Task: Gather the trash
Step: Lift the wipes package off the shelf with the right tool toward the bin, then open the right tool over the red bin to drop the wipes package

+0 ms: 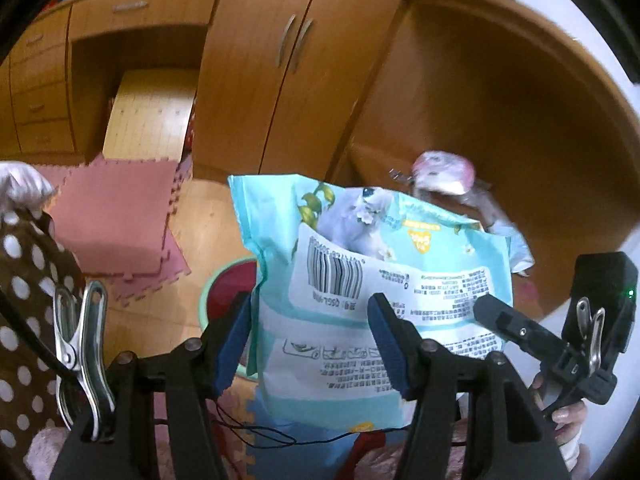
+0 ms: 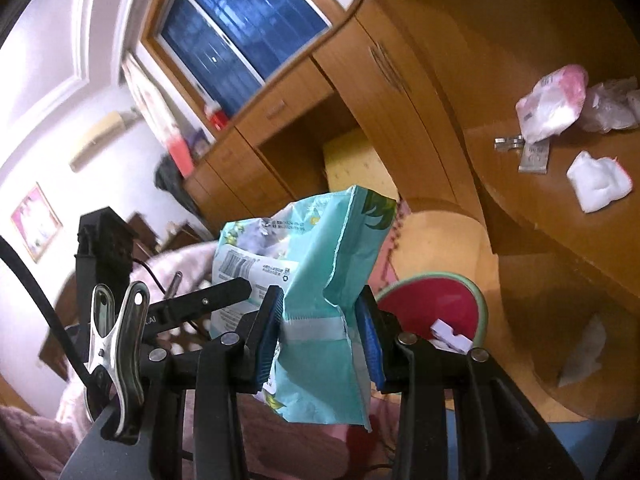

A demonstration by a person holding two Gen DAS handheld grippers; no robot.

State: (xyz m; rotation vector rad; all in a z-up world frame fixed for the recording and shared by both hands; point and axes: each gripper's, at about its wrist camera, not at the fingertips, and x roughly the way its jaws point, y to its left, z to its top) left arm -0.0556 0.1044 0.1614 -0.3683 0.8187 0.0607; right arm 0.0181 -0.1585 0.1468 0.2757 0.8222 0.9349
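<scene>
Pale teal crinkled plastic pouch with barcode label [image 1: 360,280], open-mouthed, held off the floor between both claws: left gripper [image 1: 312,340] clamped across its wide printed face, right gripper [image 2: 320,332] pinching its narrow folded side. Below, red round basin with green rim [image 2: 440,304] on bare wooden floor [image 1: 216,224], curved wooden desk [image 2: 560,216] edge close by, carrying white crumpled tissue [image 2: 600,180] and pink-white wrapper [image 2: 552,100]. Pouch bottom hidden behind claw frames; desk litter blurred.

My left gripper [image 1: 312,340] and right gripper [image 2: 320,326] are black, with blue pads [image 1: 234,336], round silver screws [image 2: 406,337] and a steel spring clip [image 2: 116,344] each.
</scene>
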